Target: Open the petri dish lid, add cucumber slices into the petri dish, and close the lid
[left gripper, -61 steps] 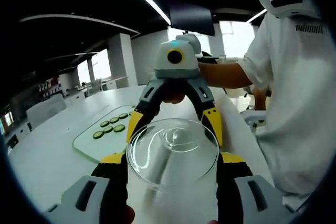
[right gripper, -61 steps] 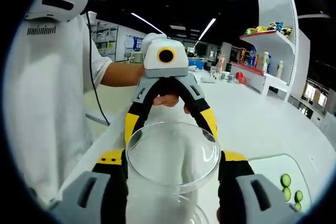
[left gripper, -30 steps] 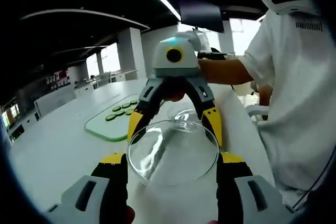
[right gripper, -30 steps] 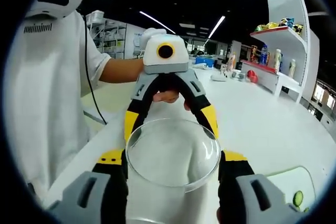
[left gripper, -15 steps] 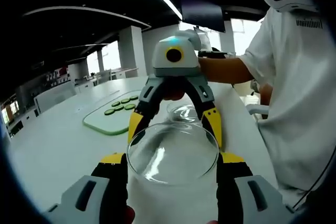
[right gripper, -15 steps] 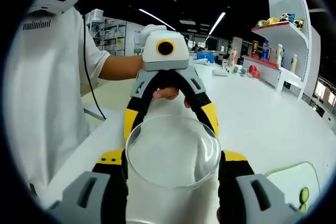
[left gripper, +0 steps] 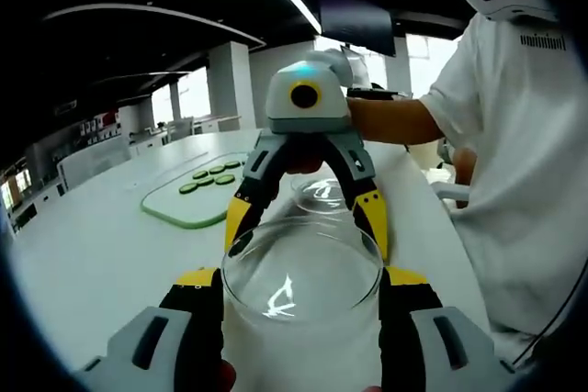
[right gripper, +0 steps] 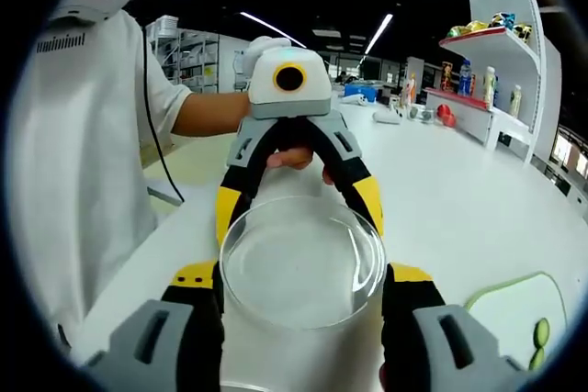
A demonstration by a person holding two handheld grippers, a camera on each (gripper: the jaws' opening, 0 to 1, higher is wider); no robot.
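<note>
White tabletop [left gripper: 101,245] in an open, dimly ceilinged hall serves as the work surface, with display shelving [right gripper: 501,39] standing at the far side in the right gripper view.

One clear glass disc, taken to be the petri dish lid [left gripper: 301,274], is held raised above the table between both tools. In the left gripper view it is clamped across its rim by the left gripper [left gripper: 301,296], whose yellow-and-black jaws are closed against its two sides; the right gripper [left gripper: 306,213] is seen facing it, its jaws meeting the far rim. In the right gripper view the same lid is seen from the other side, pinched between the right gripper's own jaws, with the left gripper opposite it and held by a person's hand [right gripper: 296,162].

The petri dish base [left gripper: 323,192] is seen on the table beyond the lid, uncovered, and no slices can be made out in it. The cucumber slices [left gripper: 208,178] lie in a group on a pale green cutting board [left gripper: 179,204], well apart from the base.

The opening step is judged done. Loading the slices and replacing the lid remain; one tool must be freed before any slice can be picked up.

A person in a white shirt [left gripper: 519,162] stands at the table edge.
</note>
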